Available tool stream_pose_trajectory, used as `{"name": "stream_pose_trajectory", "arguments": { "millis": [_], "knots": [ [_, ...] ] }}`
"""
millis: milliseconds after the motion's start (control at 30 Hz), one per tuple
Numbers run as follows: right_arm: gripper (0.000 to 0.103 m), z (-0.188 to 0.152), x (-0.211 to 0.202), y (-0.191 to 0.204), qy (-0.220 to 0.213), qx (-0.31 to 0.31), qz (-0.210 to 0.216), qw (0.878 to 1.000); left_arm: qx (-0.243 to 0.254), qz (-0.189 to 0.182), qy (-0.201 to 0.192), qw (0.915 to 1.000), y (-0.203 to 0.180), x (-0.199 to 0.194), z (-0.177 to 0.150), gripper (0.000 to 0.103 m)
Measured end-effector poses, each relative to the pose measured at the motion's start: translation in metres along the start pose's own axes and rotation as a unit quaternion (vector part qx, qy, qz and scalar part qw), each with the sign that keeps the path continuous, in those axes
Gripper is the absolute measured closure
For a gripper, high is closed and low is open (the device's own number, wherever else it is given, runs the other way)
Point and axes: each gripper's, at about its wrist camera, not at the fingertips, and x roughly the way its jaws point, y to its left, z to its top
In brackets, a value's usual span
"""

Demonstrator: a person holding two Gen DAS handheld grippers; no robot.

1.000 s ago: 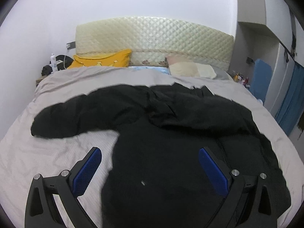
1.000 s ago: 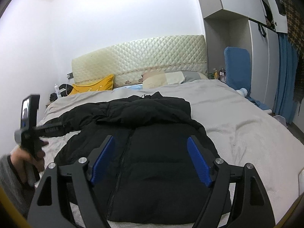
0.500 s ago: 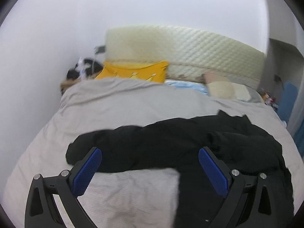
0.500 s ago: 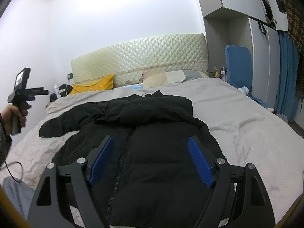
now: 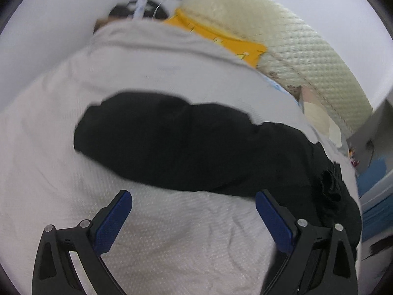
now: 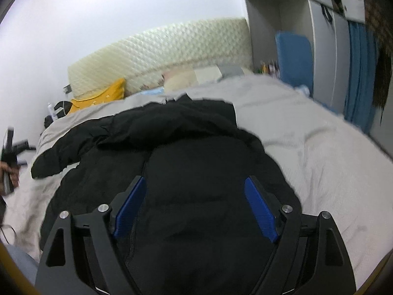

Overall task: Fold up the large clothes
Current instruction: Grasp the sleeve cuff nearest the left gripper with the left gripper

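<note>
A black puffer jacket (image 6: 196, 172) lies spread on the grey bed cover (image 6: 319, 147), zipper up, collar toward the headboard. Its left sleeve (image 5: 172, 140) stretches out over the cover in the left wrist view. My left gripper (image 5: 194, 209) is open and empty, just short of the sleeve, above bare cover. It also shows at the left edge of the right wrist view (image 6: 9, 147), held in a hand. My right gripper (image 6: 196, 201) is open and empty above the jacket's chest.
A quilted cream headboard (image 6: 159, 54), a yellow pillow (image 6: 103, 98) and pale pillows (image 6: 191, 78) sit at the bed's far end. A nightstand with dark items (image 6: 56, 113) stands at the left. A blue chair (image 6: 293, 59), wardrobe and blue curtain (image 6: 358, 73) line the right side.
My left gripper has swung left and forward, from over the jacket body to just before the outstretched sleeve, tilting. My right gripper has moved forward and lower over the jacket's chest.
</note>
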Motion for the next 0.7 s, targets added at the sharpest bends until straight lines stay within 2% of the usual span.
{"name": "stream_pose_trajectory", "arguments": {
  "millis": [133, 267, 333, 400, 500, 533, 567, 600, 667, 700],
  "knots": [
    [0.020, 0.006, 0.007, 0.016, -0.002, -0.013, -0.008, 1.000, -0.050, -0.017, 0.017, 0.9985, 0.037, 0.033, -0.004, 0.002],
    [0.019, 0.006, 0.017, 0.037, -0.006, -0.044, -0.007, 0.999, -0.100, -0.031, 0.017, 0.9944, 0.070, 0.067, -0.008, 0.003],
    [0.017, 0.003, 0.027, 0.045, 0.002, -0.066, -0.013, 0.998, -0.131, -0.054, 0.002, 0.9898, 0.086, 0.080, -0.005, 0.003],
    [0.017, 0.000, 0.038, 0.045, 0.017, -0.064, 0.003, 0.998, -0.159, -0.074, -0.025, 0.9841, 0.097, 0.090, 0.001, 0.003],
    [0.017, -0.002, 0.052, 0.046, 0.029, -0.061, 0.008, 0.998, -0.177, -0.080, -0.058, 0.9792, 0.103, 0.098, 0.011, 0.004],
    [0.017, -0.002, 0.056, 0.047, 0.030, -0.064, 0.004, 0.998, -0.180, -0.078, -0.068, 0.9783, 0.105, 0.100, 0.014, 0.012],
    [0.017, -0.002, 0.060, 0.047, 0.031, -0.066, -0.001, 0.997, -0.186, -0.076, -0.076, 0.9766, 0.106, 0.102, 0.018, 0.024],
    [0.017, 0.000, 0.064, 0.046, 0.032, -0.065, -0.003, 0.997, -0.194, -0.079, -0.079, 0.9746, 0.108, 0.104, 0.020, 0.030],
    [0.017, 0.000, 0.068, 0.047, 0.036, -0.062, -0.003, 0.997, -0.208, -0.094, -0.080, 0.9702, 0.114, 0.108, 0.024, 0.049],
    [0.017, -0.001, 0.070, 0.046, 0.038, -0.061, -0.002, 0.997, -0.205, -0.093, -0.081, 0.9710, 0.114, 0.109, 0.026, 0.054]
  ]
}}
